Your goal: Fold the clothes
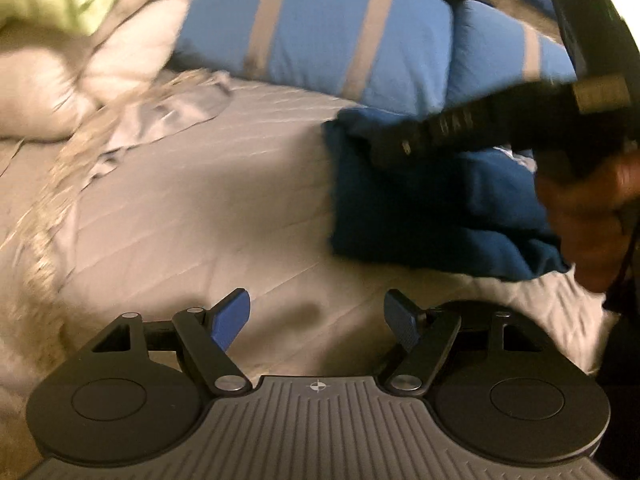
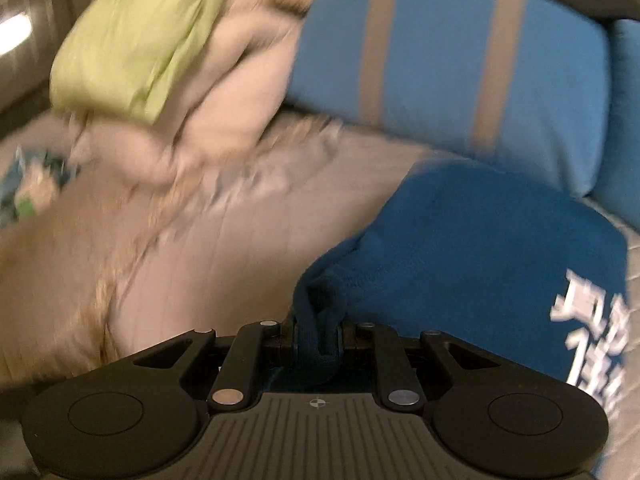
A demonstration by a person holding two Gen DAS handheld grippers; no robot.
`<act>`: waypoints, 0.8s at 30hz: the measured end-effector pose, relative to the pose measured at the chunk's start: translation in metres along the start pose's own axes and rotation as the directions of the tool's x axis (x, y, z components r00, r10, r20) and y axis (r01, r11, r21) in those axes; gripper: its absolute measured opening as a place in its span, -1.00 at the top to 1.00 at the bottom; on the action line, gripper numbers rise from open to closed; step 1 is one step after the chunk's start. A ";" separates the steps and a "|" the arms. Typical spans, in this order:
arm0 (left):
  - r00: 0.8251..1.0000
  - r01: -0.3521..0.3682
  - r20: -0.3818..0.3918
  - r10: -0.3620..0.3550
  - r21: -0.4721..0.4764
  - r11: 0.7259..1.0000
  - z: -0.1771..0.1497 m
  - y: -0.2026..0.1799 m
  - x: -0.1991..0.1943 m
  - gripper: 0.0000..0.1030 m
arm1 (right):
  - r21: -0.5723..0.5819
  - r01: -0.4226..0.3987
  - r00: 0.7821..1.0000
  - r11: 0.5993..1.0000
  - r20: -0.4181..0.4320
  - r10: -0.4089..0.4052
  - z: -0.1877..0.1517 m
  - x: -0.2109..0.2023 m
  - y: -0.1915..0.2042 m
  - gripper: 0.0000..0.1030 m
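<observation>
Pinched shut in the right gripper (image 2: 318, 336), the blue sweatshirt (image 2: 480, 248) could be dropped beside the striped pillow (image 2: 440, 48) unless caught by the open left gripper (image 1: 318, 316).

- Ahead of the left gripper (image 1: 316, 320), whose jaws stood apart with nothing between them, bare grey bedsheet (image 1: 200, 216) lay open.
- To its right, the blue garment (image 1: 432, 208) and the right gripper (image 1: 400, 146) blocked passage.
- Beyond, the striped blue pillow (image 1: 320, 28) closed the far side.
- Rumpled beige bedding (image 1: 52, 80) crowded the left.
</observation>
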State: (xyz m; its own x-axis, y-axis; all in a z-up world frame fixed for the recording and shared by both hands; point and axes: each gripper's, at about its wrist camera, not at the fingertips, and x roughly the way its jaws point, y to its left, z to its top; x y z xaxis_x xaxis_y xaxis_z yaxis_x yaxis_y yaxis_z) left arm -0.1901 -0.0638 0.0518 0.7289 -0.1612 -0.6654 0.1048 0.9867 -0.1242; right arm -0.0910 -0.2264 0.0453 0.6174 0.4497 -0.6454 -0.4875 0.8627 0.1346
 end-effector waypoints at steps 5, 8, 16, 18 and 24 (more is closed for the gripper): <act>1.000 -0.013 -0.017 0.013 -0.004 1.000 -0.002 0.015 0.001 -0.43 | -0.016 0.003 1.000 1.000 -0.006 -0.003 -0.006 0.002 0.009 0.66; 1.000 -0.018 -0.021 0.018 -0.006 1.000 -0.001 0.016 0.003 -0.43 | -0.012 -0.001 1.000 1.000 0.001 0.001 -0.001 0.002 0.007 0.66; 0.998 0.062 -0.009 -0.063 -0.099 0.993 0.004 0.017 0.001 -0.43 | -0.026 -0.097 0.994 0.995 0.048 0.098 -0.003 -0.009 0.009 0.26; 0.996 0.084 0.008 -0.084 -0.096 0.992 0.010 0.016 0.000 -0.43 | -0.013 -0.128 0.987 0.992 0.097 0.128 -0.001 -0.028 0.002 0.08; 0.988 0.135 0.087 -0.128 -0.075 0.988 0.043 0.009 -0.005 -0.43 | 0.033 0.010 0.982 0.999 0.190 -0.017 0.001 -0.073 -0.039 -0.75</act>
State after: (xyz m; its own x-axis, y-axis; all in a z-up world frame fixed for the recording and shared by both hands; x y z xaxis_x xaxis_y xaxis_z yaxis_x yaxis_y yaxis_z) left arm -0.1634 -0.0528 0.0856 0.7654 -0.2841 -0.5775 0.1514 0.9516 -0.2675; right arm -0.1165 -0.2921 0.0879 0.7313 0.4711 -0.4932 -0.4602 0.8745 0.1528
